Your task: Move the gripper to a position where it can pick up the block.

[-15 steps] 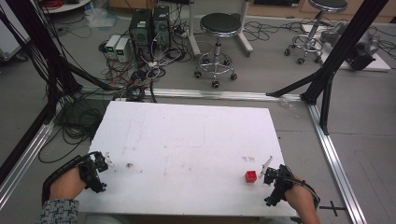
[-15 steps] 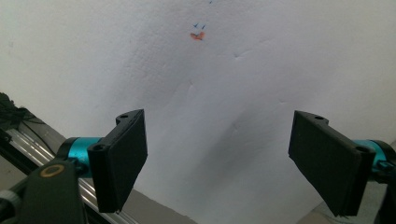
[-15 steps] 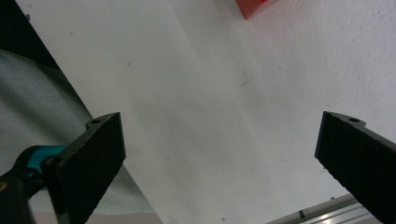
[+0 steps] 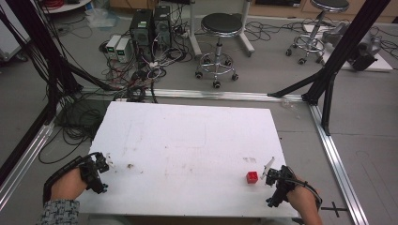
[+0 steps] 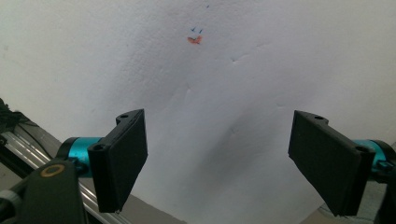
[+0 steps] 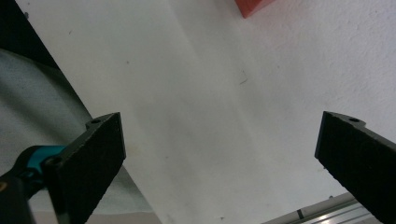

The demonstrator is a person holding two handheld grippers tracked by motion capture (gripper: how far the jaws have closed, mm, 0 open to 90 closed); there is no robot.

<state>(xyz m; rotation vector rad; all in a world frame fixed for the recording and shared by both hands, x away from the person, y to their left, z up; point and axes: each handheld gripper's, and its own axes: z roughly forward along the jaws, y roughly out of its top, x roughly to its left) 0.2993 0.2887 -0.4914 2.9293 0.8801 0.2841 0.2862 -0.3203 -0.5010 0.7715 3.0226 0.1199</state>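
A small red block (image 4: 252,177) lies on the white table (image 4: 197,140) near its front right corner. Just to the block's right, my right gripper (image 4: 271,180) rests on the table, held by a hand; in the right gripper view its jaws stand wide apart, a corner of the red block (image 6: 252,6) showing at the top edge. My left gripper (image 4: 99,169) sits at the table's front left edge in the other hand. In the left gripper view its black jaws are open over bare white surface, with a small orange mark (image 5: 194,40) ahead.
An aluminium frame rail (image 4: 335,159) runs along the table's right side and another rail (image 4: 23,154) along the left. Black posts, a stool (image 4: 220,28), computer cases (image 4: 150,23) and tangled cables stand on the floor beyond the far edge.
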